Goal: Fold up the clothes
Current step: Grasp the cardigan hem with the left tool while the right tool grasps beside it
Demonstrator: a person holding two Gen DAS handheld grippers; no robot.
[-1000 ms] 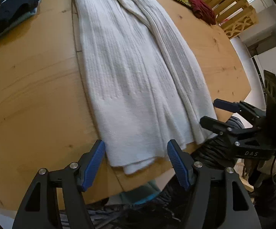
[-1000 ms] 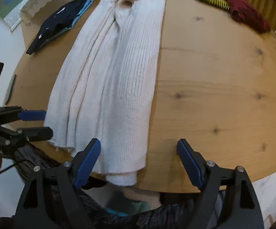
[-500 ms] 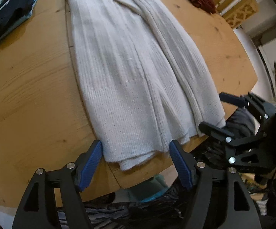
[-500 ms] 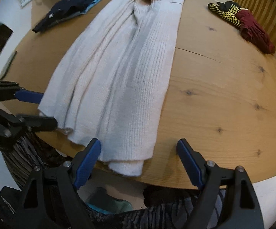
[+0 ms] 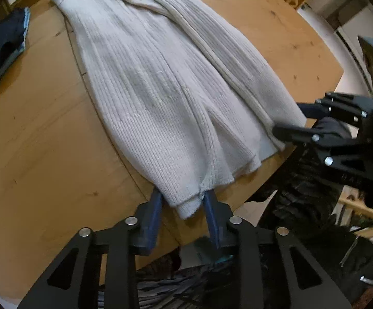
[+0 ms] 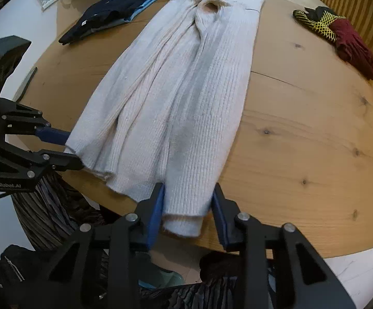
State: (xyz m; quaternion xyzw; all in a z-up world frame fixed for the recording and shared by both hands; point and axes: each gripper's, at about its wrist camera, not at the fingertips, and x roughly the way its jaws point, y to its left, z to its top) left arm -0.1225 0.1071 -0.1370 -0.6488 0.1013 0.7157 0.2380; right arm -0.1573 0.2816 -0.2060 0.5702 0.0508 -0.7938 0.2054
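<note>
A white ribbed sweater (image 5: 160, 77) lies lengthwise on the round wooden table (image 5: 31, 154), its sleeves folded in and its collar at the far end. My left gripper (image 5: 183, 200) is at the hem's left corner, its jaws closing with the blue pads pressing the bunched hem from both sides. My right gripper (image 6: 187, 200) has the hem's right corner (image 6: 183, 221) between its pads in the same way, its jaws closing too. Each gripper also shows in the other's view, the right gripper (image 5: 289, 121) and the left gripper (image 6: 60, 149), both at the hem edge.
Folded dark blue clothes (image 6: 109, 13) lie at the far left of the table. A red and yellow-black garment (image 6: 341, 36) lies at the far right, beside wooden slats (image 6: 354, 2). The table's near edge (image 6: 263, 244) runs just under the hem, with a person's striped clothing (image 6: 44, 206) below.
Both pairs of jaws have narrowed from wide open onto the sweater's hem corners. The grippers have come in closer to the hem and rolled slightly.
</note>
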